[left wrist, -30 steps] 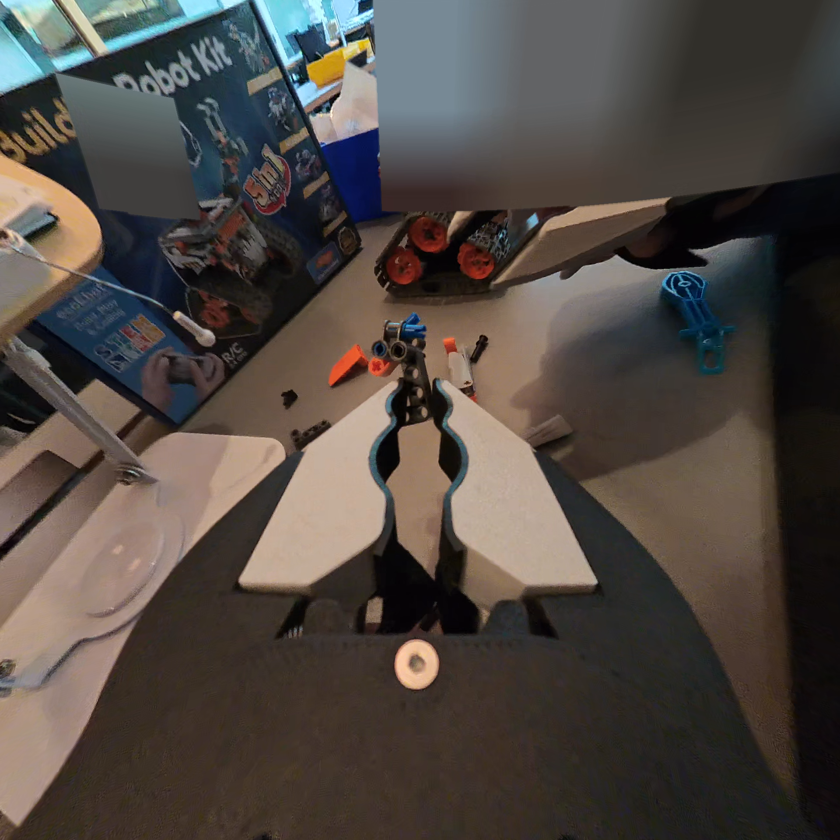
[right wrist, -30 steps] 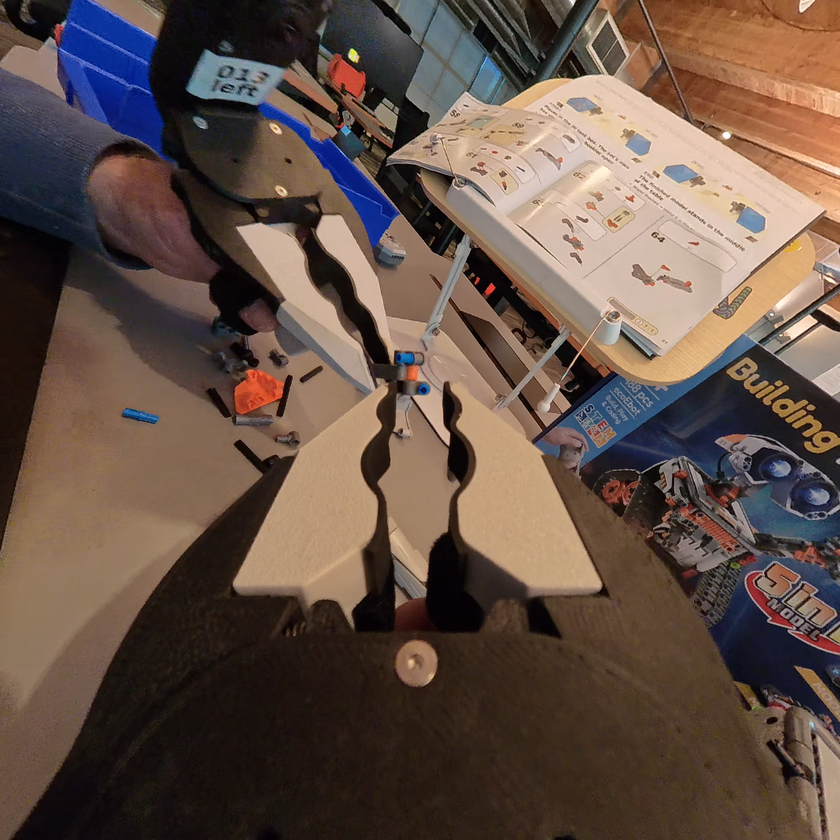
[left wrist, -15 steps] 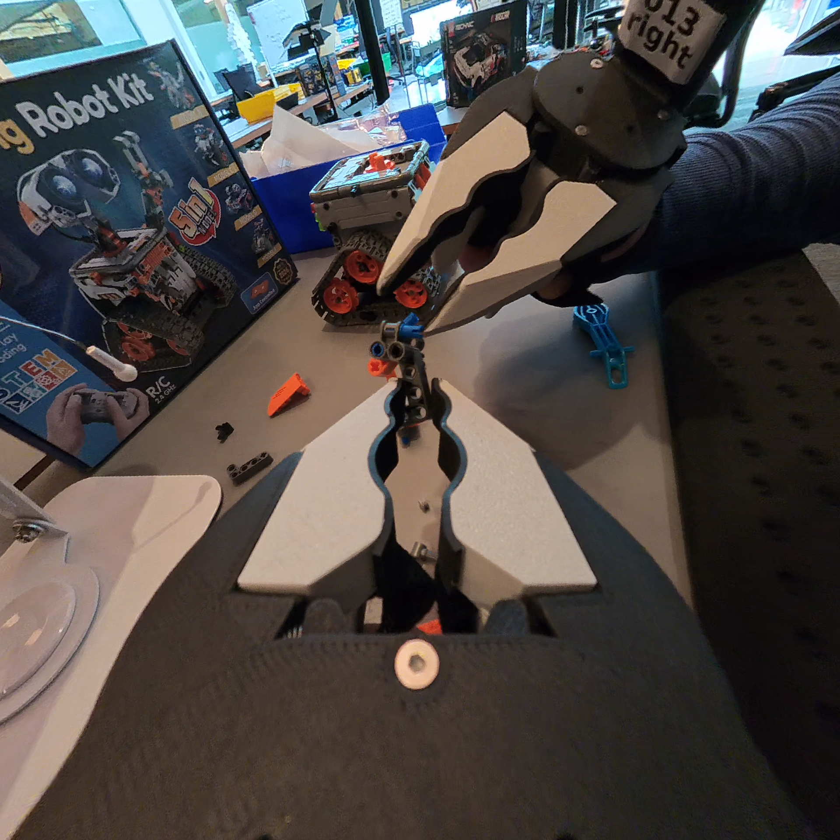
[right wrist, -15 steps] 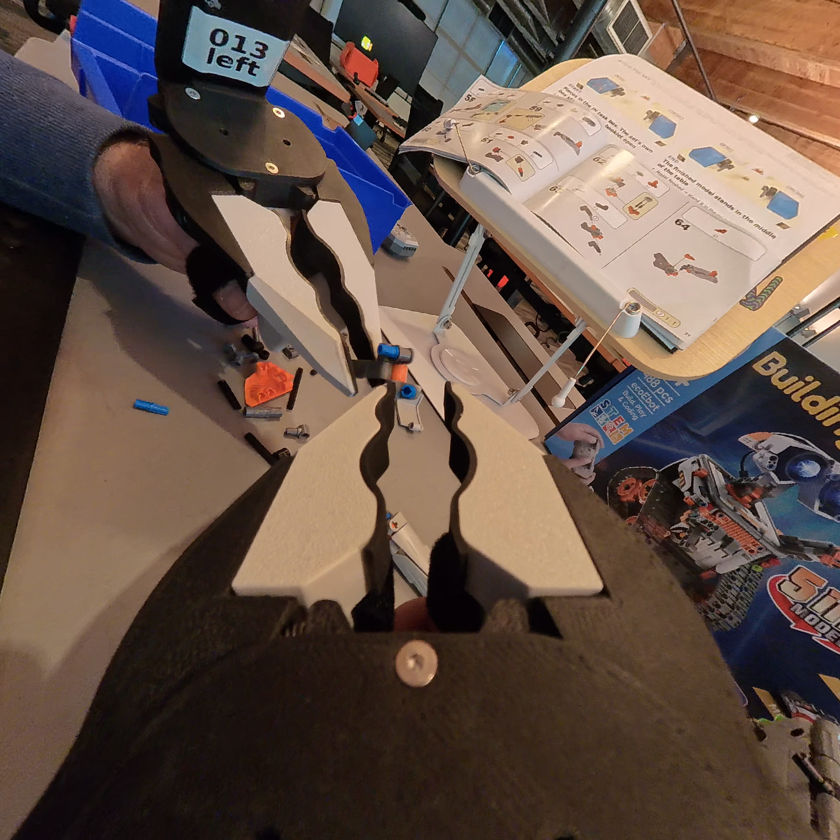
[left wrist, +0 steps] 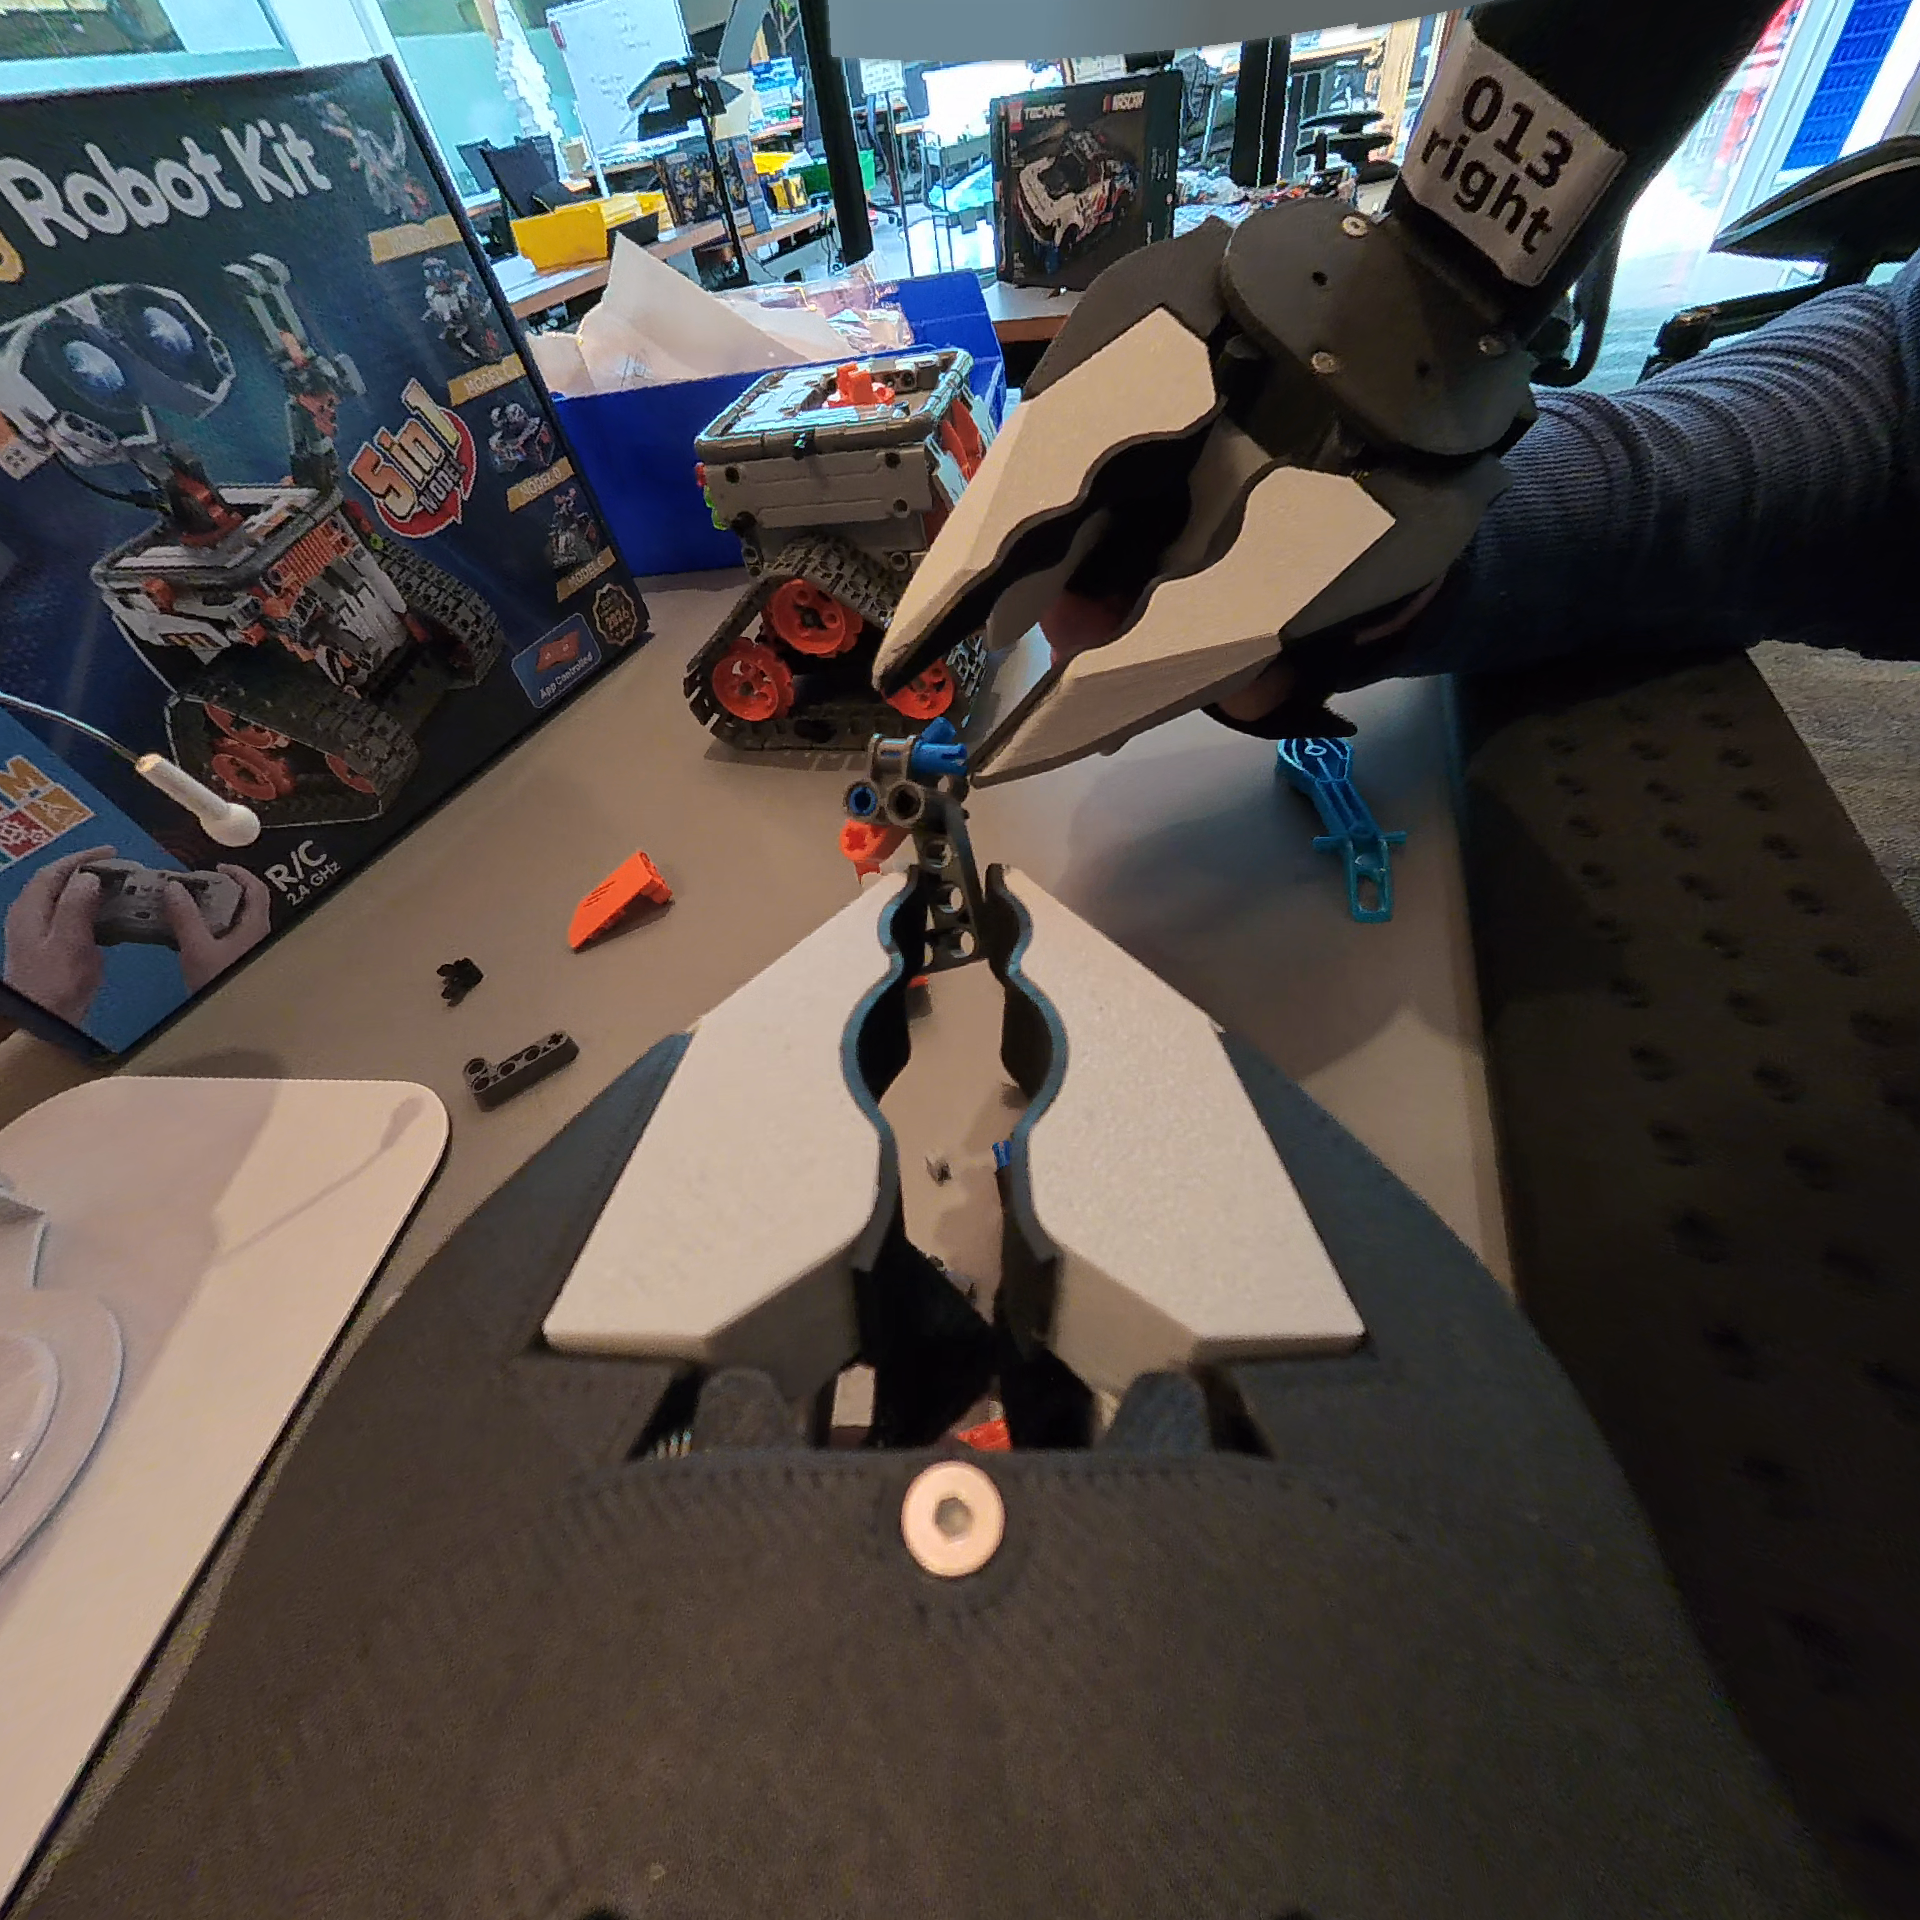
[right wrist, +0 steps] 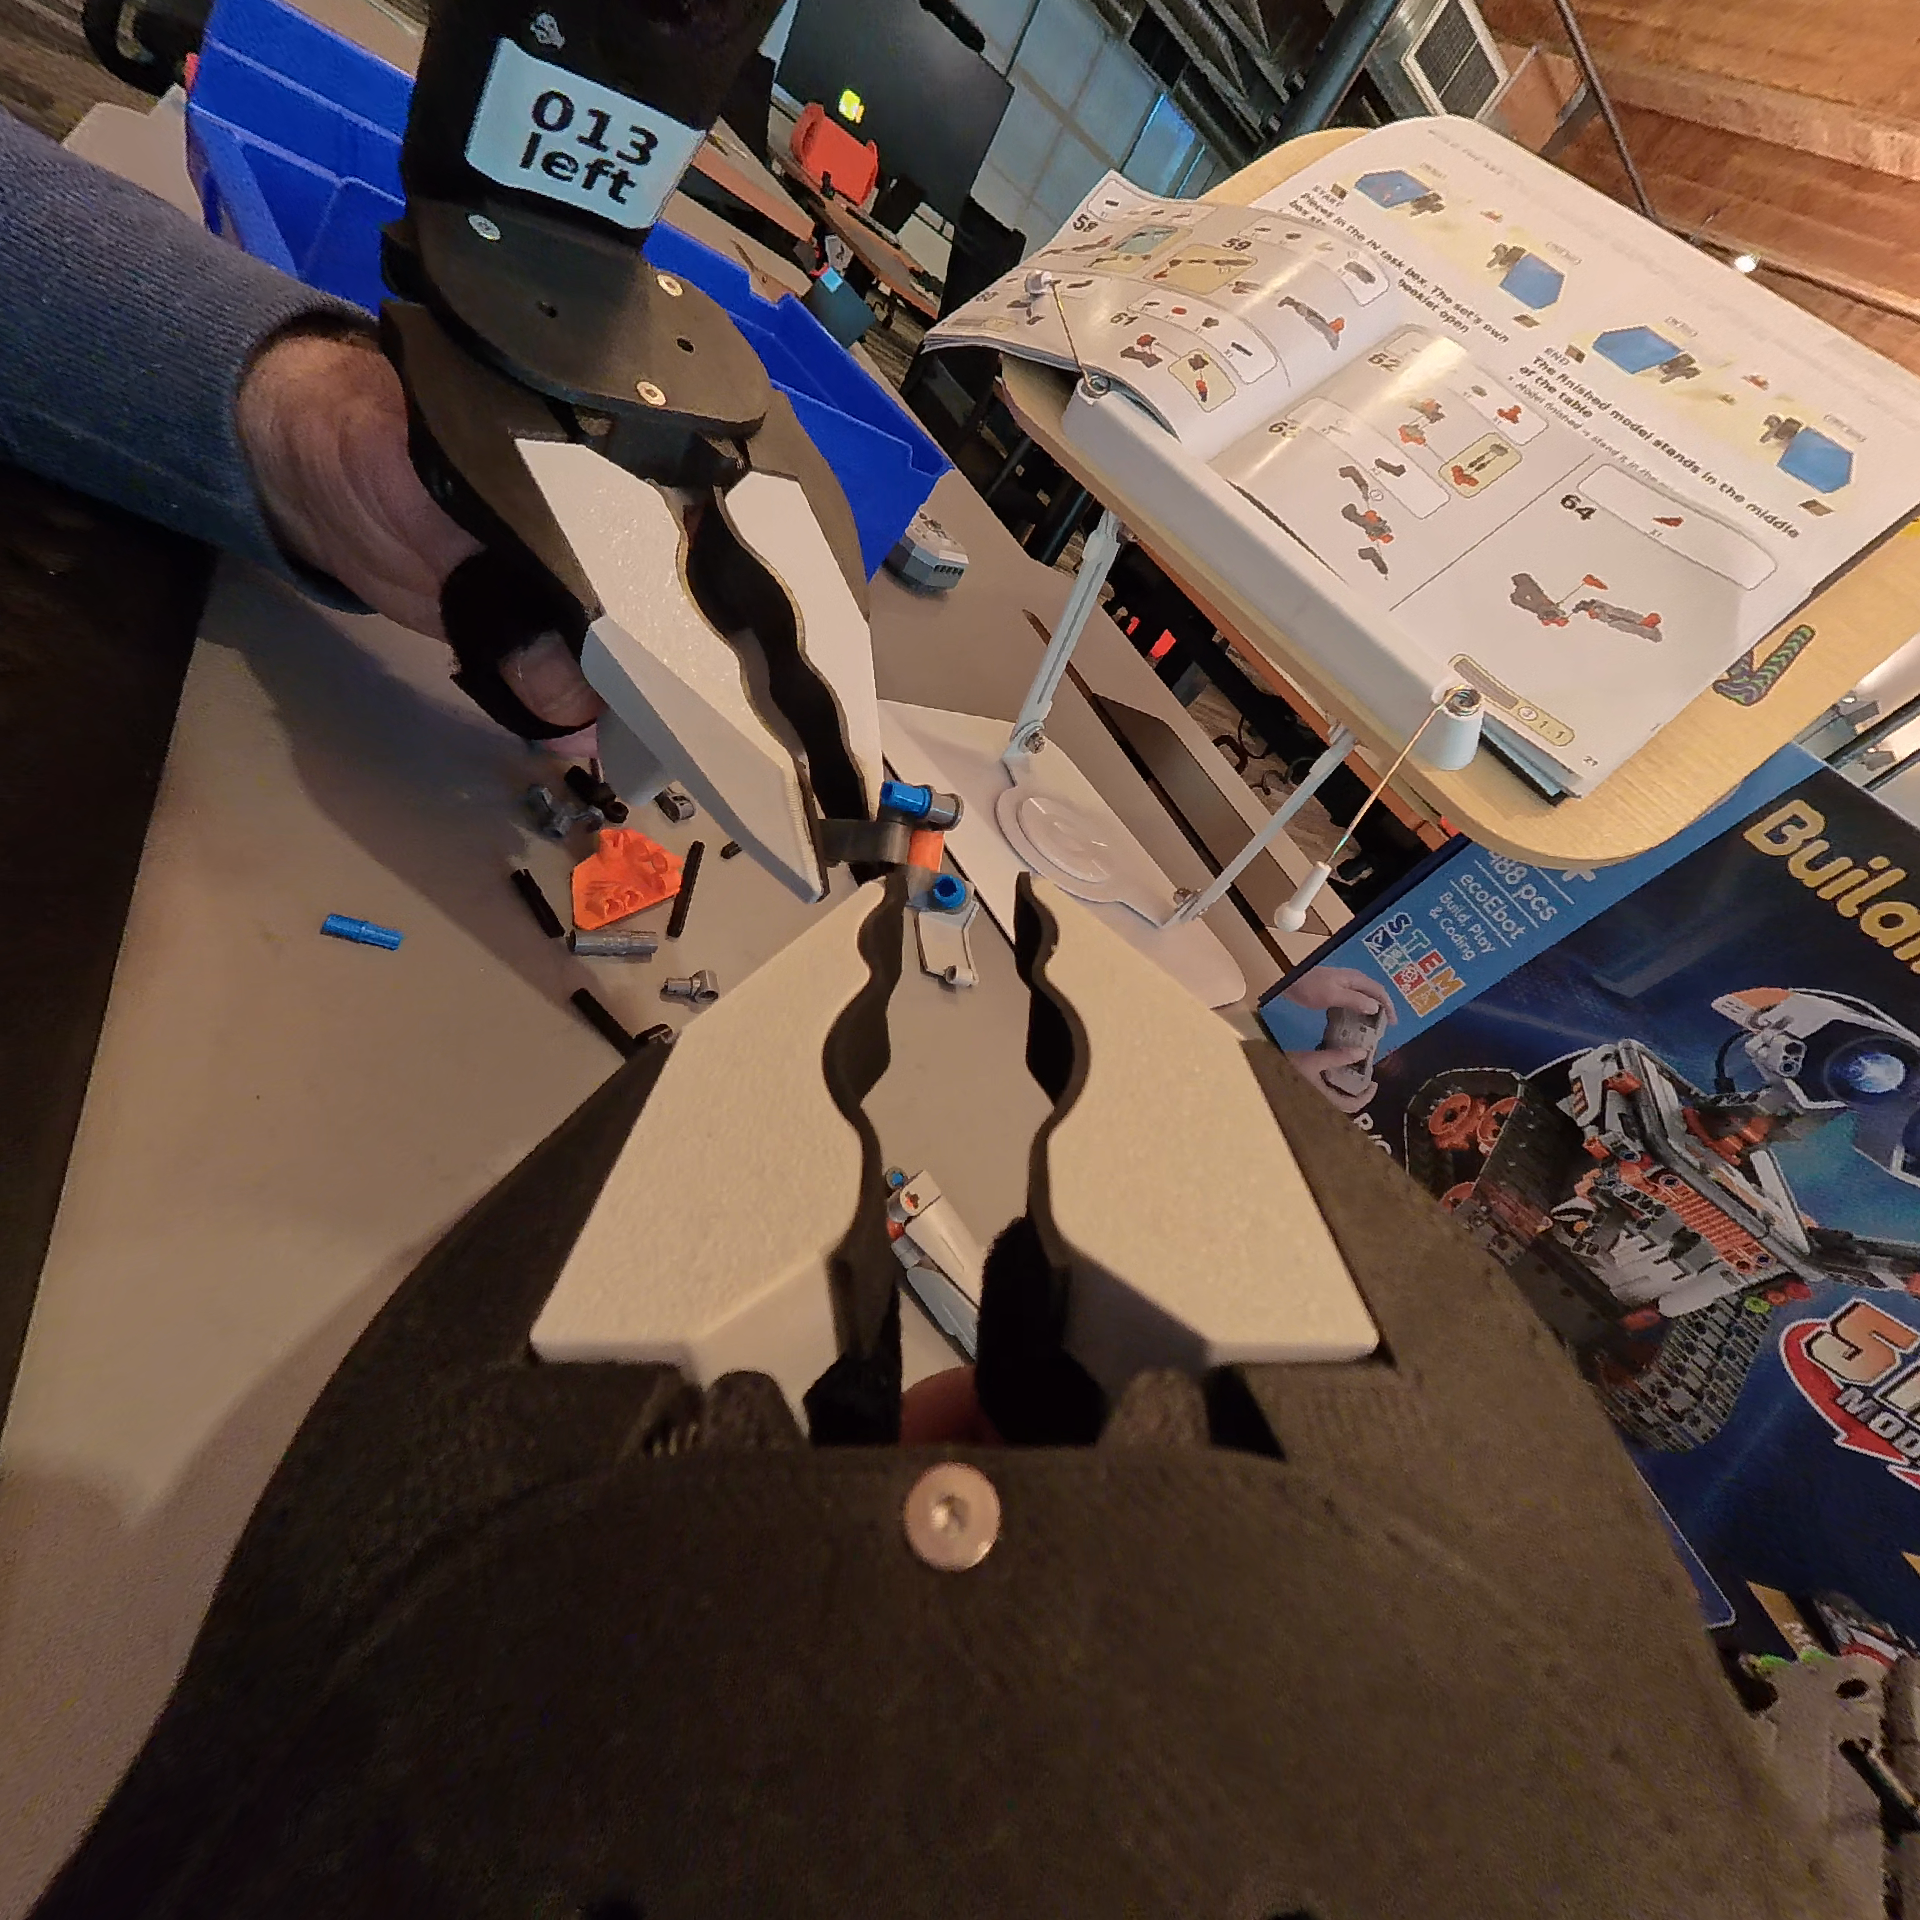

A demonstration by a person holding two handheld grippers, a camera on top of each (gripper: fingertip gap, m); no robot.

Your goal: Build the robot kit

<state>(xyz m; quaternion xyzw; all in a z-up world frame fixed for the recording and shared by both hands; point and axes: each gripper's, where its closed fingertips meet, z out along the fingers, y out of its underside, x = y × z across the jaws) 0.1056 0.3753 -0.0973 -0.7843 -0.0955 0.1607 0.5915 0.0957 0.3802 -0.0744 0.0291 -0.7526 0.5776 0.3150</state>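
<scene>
I see the left gripper (left wrist: 951, 894) pinching a small brick assembly (left wrist: 914, 805) above the table (left wrist: 727, 831); right gripper (right wrist: 951, 894) spread, tips just beside it. Printed kit box (left wrist: 260, 468) at table edge; blue bin (left wrist: 665, 457) holds white paper.

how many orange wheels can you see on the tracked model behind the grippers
3 orange wheels on the tracked model's near side: one up top, one lower left, one lower right partly behind the right gripper. The far side is hidden, so there may be more.
</scene>
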